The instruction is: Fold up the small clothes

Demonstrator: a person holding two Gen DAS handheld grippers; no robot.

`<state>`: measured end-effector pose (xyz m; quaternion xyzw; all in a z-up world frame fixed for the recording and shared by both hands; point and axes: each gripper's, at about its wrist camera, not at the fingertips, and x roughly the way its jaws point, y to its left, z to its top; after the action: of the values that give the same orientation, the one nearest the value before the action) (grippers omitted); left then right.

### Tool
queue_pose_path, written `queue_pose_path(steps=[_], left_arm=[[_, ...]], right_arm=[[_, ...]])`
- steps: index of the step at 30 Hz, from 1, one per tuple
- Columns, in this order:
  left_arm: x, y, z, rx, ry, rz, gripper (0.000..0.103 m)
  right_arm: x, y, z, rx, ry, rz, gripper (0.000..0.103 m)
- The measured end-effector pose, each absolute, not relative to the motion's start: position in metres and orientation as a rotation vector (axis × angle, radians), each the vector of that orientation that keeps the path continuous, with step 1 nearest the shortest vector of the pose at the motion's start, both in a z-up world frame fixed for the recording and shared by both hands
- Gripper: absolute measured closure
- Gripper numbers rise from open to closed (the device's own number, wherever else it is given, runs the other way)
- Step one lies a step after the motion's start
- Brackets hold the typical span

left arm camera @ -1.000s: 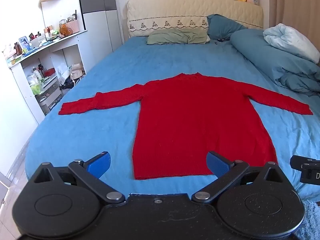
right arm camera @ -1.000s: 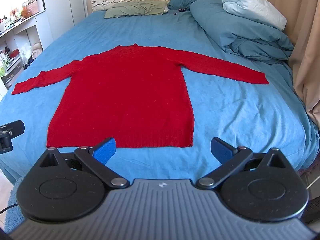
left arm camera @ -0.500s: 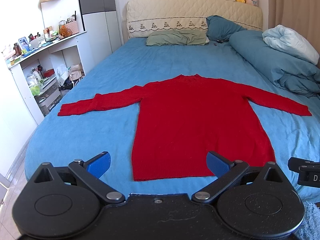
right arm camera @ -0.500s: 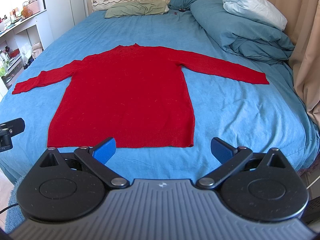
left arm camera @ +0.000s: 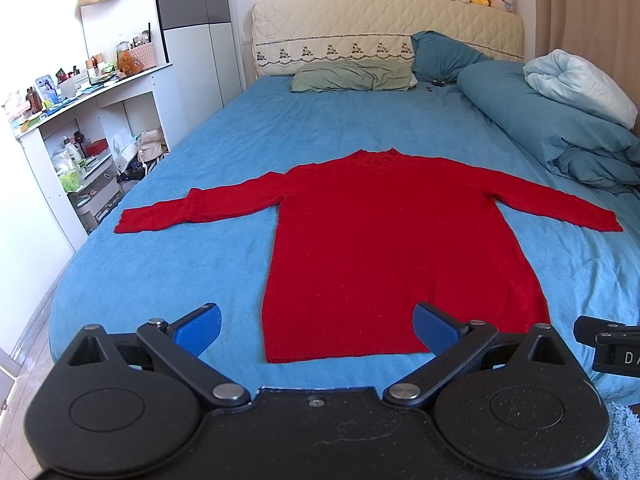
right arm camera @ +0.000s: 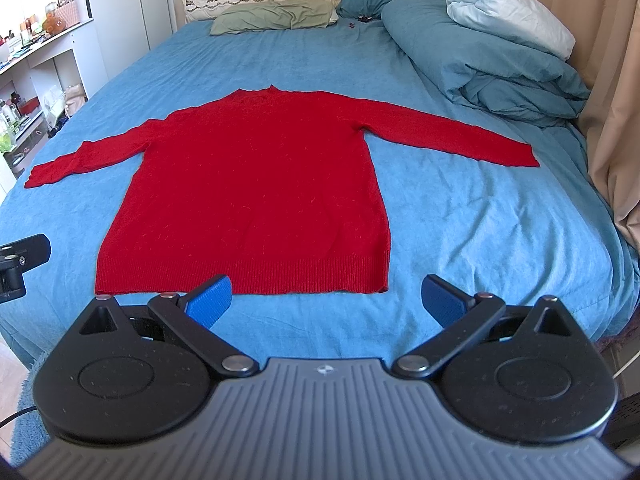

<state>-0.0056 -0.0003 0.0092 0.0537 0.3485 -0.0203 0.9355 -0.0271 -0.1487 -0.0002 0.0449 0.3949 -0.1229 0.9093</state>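
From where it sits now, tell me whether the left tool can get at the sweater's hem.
Probably yes. The left tool is open and empty, hovering at the foot of the bed, with the hem of the flat red sweater right ahead. Nothing lies between them.

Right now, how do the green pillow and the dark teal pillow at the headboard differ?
The green pillow lies flat on the bed; the dark teal pillow is propped up, leaning against the headboard. The green pillow looks thin and flattened, the dark teal pillow plumper. Both sit at the head of the bed, side by side.
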Motion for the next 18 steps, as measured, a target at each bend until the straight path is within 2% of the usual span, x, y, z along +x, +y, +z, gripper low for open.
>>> queue_pose_path(steps=[18], left_arm=[[-0.0055,-0.0001,0.0094,0.109,0.712,-0.041,0.0]], right_arm=[[-0.027,-0.1491,-0.0045,0.098,0.819,-0.25,0.0]])
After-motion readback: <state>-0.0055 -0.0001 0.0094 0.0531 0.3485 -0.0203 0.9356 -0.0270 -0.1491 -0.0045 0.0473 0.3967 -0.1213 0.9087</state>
